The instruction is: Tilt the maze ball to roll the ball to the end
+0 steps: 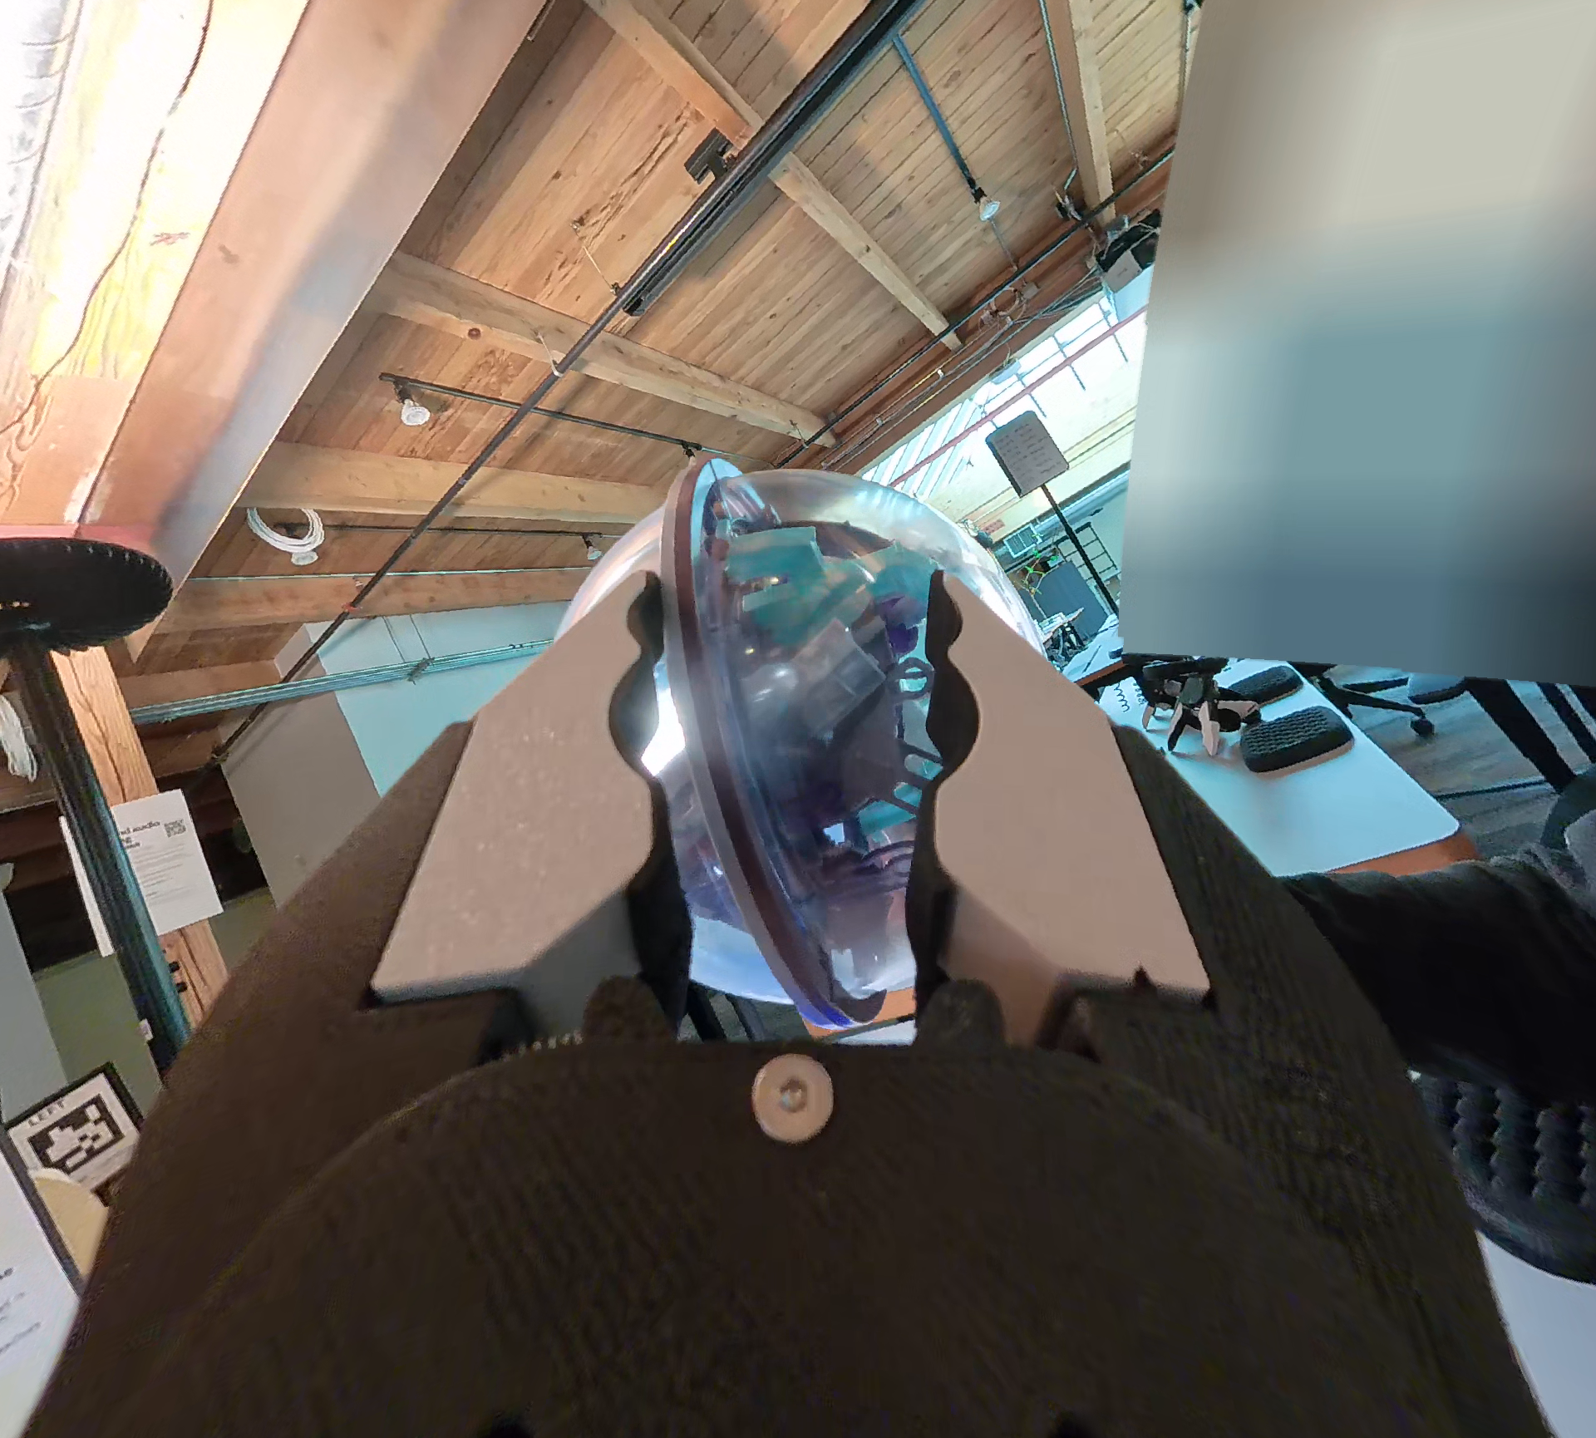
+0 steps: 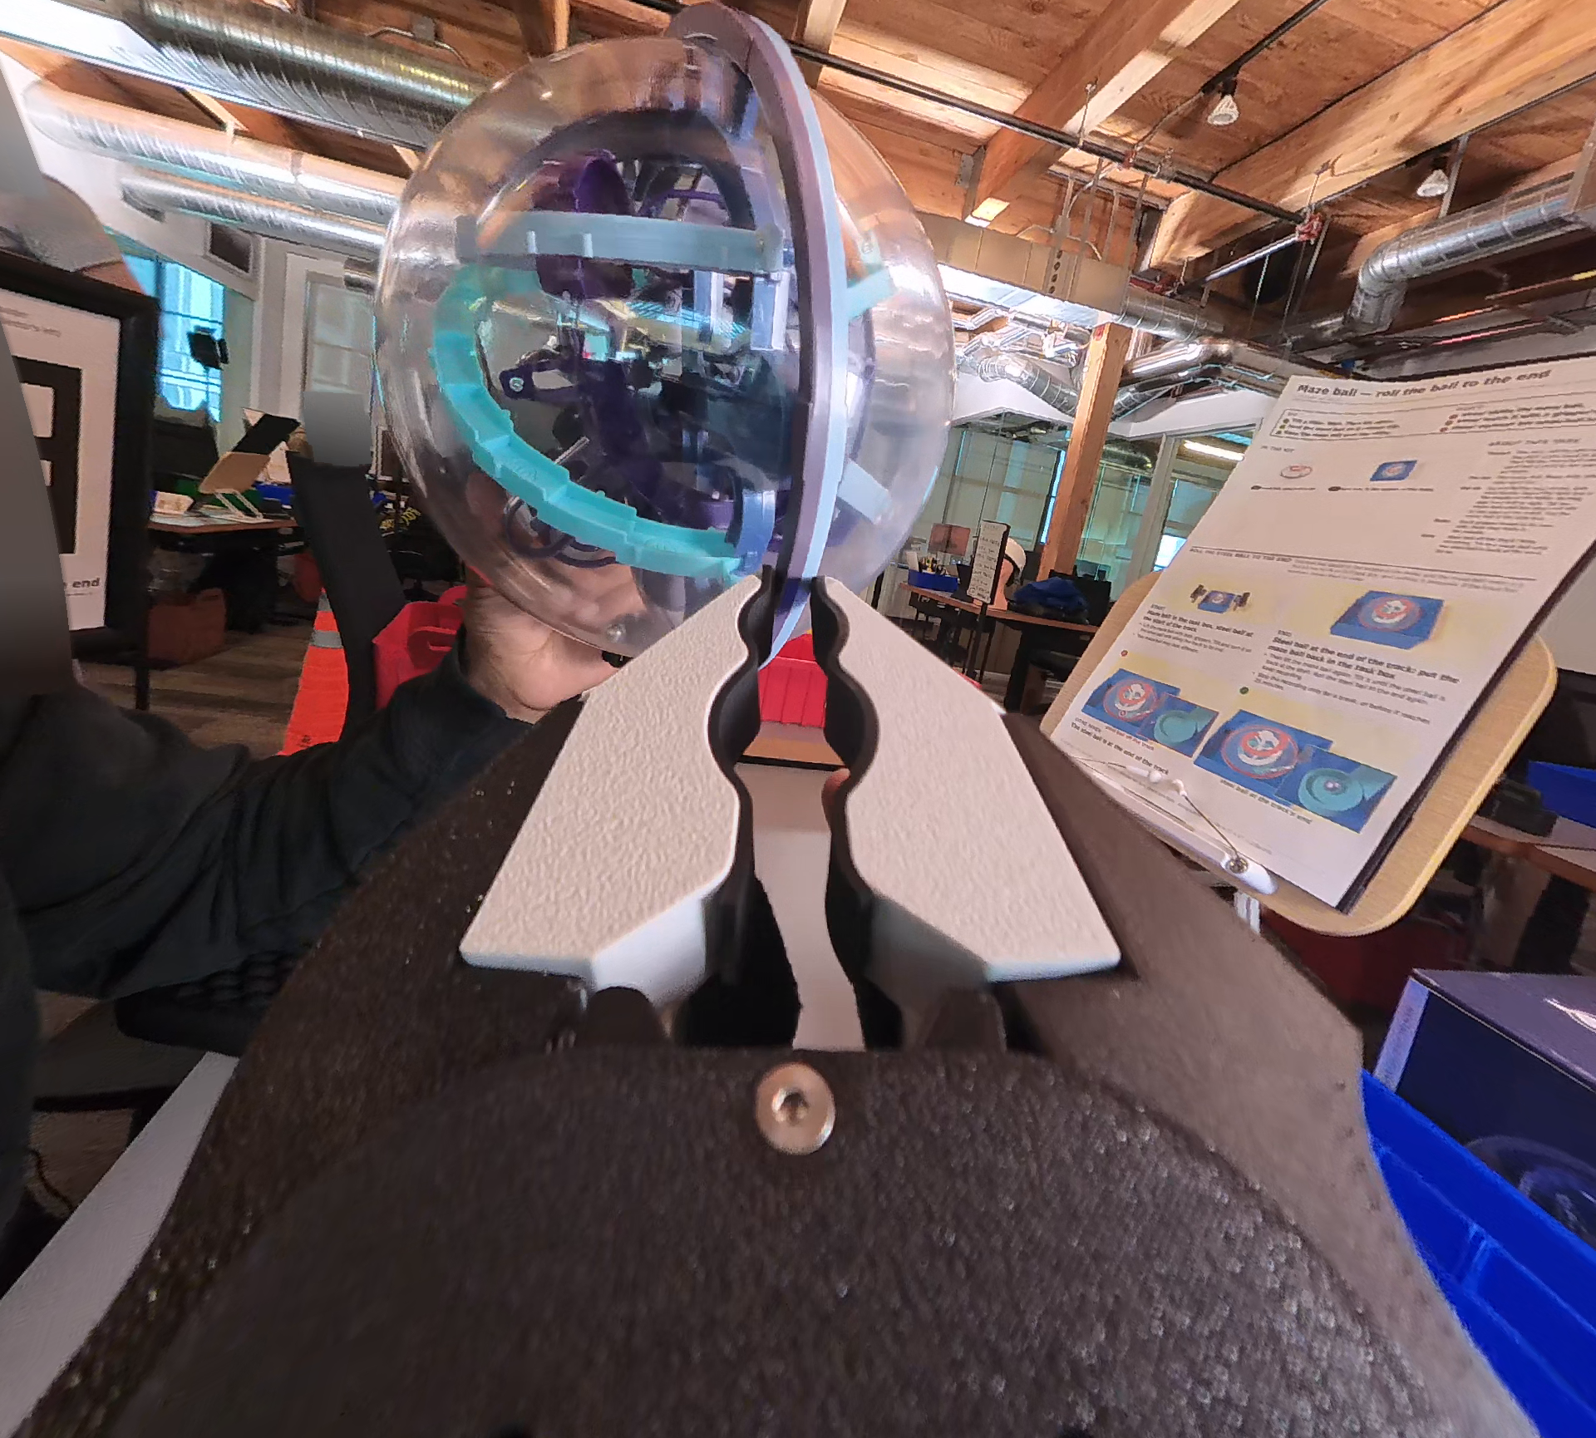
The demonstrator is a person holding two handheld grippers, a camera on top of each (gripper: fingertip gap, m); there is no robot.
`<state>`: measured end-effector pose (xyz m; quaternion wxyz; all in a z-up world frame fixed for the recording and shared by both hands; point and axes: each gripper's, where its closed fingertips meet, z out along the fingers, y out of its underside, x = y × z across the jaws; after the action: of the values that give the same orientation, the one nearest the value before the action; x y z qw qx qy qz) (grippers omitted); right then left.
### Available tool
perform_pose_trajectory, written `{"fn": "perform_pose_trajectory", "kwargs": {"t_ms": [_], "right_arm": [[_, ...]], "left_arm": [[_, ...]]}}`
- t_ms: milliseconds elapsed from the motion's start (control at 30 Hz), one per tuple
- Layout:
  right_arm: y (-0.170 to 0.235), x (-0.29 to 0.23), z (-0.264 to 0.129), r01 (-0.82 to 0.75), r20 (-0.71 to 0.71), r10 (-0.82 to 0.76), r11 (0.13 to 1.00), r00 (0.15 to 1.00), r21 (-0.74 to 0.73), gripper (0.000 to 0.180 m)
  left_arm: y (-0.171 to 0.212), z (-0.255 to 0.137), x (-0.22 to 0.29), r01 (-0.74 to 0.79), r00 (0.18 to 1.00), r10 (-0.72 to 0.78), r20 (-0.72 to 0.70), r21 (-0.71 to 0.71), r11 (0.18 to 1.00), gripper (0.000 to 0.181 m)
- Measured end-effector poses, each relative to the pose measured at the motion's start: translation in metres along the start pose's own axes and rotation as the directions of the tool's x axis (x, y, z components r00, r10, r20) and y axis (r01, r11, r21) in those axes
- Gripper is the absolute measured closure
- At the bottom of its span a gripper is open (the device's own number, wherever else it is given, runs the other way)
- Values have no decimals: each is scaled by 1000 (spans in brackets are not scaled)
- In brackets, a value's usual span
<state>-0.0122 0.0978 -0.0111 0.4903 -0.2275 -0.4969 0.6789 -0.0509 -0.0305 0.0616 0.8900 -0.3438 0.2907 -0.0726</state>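
Note:
The maze ball (image 2: 622, 360) is a clear sphere with teal and purple tracks inside and a flat rim around its middle. It is held up in the air with the rim nearly upright. My right gripper (image 2: 788, 585) is shut on the bottom edge of the rim. A small silvery bead (image 2: 615, 630) sits low in the shell. In the left wrist view the maze ball (image 1: 777, 706) fills the gap of my left gripper (image 1: 793, 593), whose jaws stand wide and press on its sides. A hand (image 2: 527, 662) shows by the ball's lower left.
An instruction sheet on a wooden stand (image 2: 1295, 662) is close on the right. Blue bins (image 2: 1485, 1267) lie at lower right. An orange cone (image 2: 315, 671) stands behind on the left. A white table (image 1: 1313, 801) and a black pole (image 1: 78, 792) flank the left gripper.

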Motion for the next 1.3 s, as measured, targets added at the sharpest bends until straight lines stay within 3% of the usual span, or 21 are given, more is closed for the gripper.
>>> {"fn": "perform_pose_trajectory", "kwargs": {"t_ms": [833,1300], "right_arm": [[30,15,3,-106,-43,102,991,994,-83,174],[100,3,-24,-378,-150,352,902,924,-210,173]], "left_arm": [[28,-9,-38,212,968,-206,142,-32,977,121],[91,-38,-43,482,854,-437,283,-111,869,120]]}}
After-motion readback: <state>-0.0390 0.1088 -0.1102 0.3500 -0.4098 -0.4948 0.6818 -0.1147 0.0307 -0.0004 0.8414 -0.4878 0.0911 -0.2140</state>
